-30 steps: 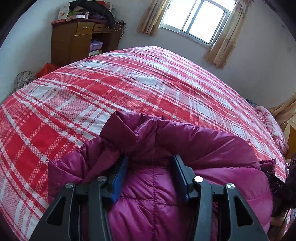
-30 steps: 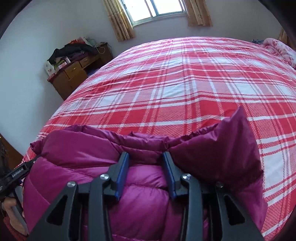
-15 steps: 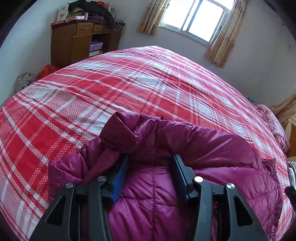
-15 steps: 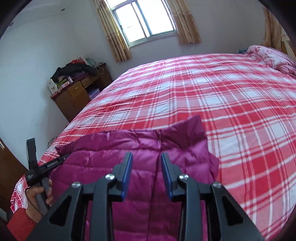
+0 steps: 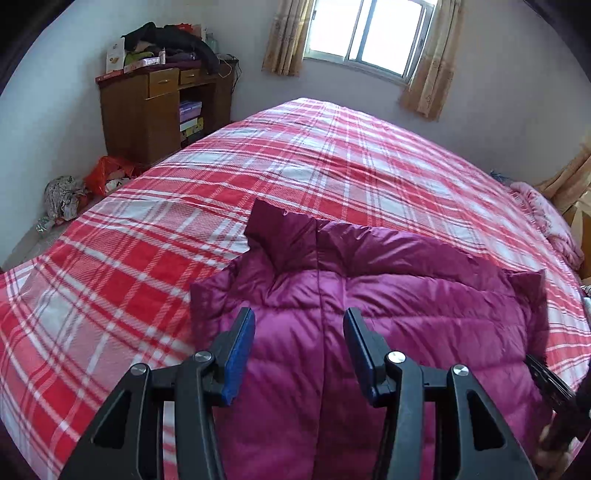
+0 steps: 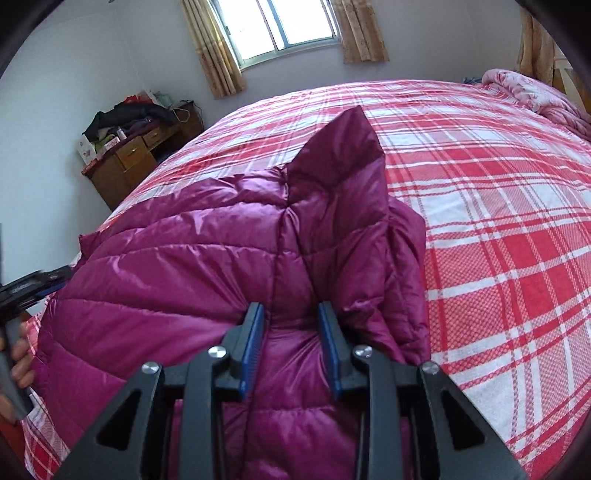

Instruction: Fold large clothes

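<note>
A magenta quilted down jacket [image 5: 388, 295] lies on the red and white plaid bedspread [image 5: 147, 266] near the front edge, collar pointing away. My left gripper [image 5: 299, 325] hovers over the jacket's left part, jaws open, holding nothing. In the right wrist view the jacket [image 6: 207, 266] bulges up, its collar [image 6: 340, 155] standing. My right gripper [image 6: 291, 317] has its jaws narrowed on a puffed fold of the jacket. The other gripper shows at each view's edge.
A wooden desk [image 5: 155, 107] piled with clothes stands at the left wall, bags [image 5: 107, 173] on the floor beside it. A window with curtains [image 5: 365, 33] is at the far wall. A pink blanket [image 6: 535, 92] lies at the bed's far right.
My left gripper has let go of the jacket, opened and pulled back. My right gripper has come down again and closed on a fold of the jacket. The jacket lies flatter.
</note>
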### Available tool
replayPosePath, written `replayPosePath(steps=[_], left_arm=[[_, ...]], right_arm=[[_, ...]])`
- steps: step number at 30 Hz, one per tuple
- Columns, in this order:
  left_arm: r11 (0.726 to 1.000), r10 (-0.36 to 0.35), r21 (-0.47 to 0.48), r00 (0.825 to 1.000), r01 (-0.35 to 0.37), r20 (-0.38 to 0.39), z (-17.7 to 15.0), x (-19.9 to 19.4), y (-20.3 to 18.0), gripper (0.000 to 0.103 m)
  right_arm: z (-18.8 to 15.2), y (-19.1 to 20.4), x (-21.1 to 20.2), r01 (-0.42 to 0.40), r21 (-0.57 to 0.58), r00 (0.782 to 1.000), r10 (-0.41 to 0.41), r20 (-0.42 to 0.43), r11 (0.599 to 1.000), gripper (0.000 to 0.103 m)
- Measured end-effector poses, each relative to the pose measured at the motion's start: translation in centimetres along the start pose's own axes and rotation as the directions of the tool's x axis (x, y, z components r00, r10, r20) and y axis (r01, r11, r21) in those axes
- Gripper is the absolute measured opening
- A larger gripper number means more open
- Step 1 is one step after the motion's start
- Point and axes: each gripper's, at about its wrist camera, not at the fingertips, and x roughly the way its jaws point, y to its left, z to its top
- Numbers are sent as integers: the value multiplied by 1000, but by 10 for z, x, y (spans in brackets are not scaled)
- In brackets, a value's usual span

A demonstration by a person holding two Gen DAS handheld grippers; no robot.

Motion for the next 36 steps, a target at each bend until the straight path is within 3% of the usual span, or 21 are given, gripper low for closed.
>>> replayPosePath(steps=[6,8,11,14,18,20,23,25,27,29,32,34,36], left_arm=[[989,63,-140,994,-51,88,-50,-72,44,62],[985,75,-161,992,-57,105,-68,-83,53,62],[978,75,-204,989,-48,127,-90,-88,57,62],[949,25,-316,992,15,120,-114,-86,55,62],[915,-56,-393,993,92,101,-140,-84,46,62],[920,-86,-375,992,116,97,-145,-81,39,63],[922,-90,-371,993,110,71,-143,-69,37,65],[902,-137,-405,989,150,61,-140,-57,38,66],[876,-178,-440,980,199,90,-134,-50,36,66],[867,-200,-438,971,238,131,-129,-53,30,66],[907,-170,-352,964,233,202,-119,-63,14,69],[926,-147,-319,972,201,185,-112,-53,10,75],[902,-138,-388,977,191,161,-105,-35,18,75]], right_arm=[[8,18,-13,35,-41,999,-35,-4,999,26],[11,45,-40,-37,-96,996,45,83,995,22],[10,102,-55,-77,-224,988,104,114,972,18],[7,141,-44,-153,-230,981,176,84,961,18],[-3,165,1,-190,-175,981,193,1,966,18],[-13,164,26,-175,-124,984,169,-54,977,17],[-22,152,40,-185,-59,981,181,-66,981,10],[-25,148,44,-197,-46,979,194,-70,979,7],[-25,145,45,-210,-32,975,207,-77,977,7],[-24,142,45,-218,-23,973,216,-79,976,7],[-27,142,47,-223,-13,971,222,-84,975,6],[-27,142,47,-228,-9,970,226,-84,974,6],[-28,141,46,-232,-8,970,231,-81,973,6]])
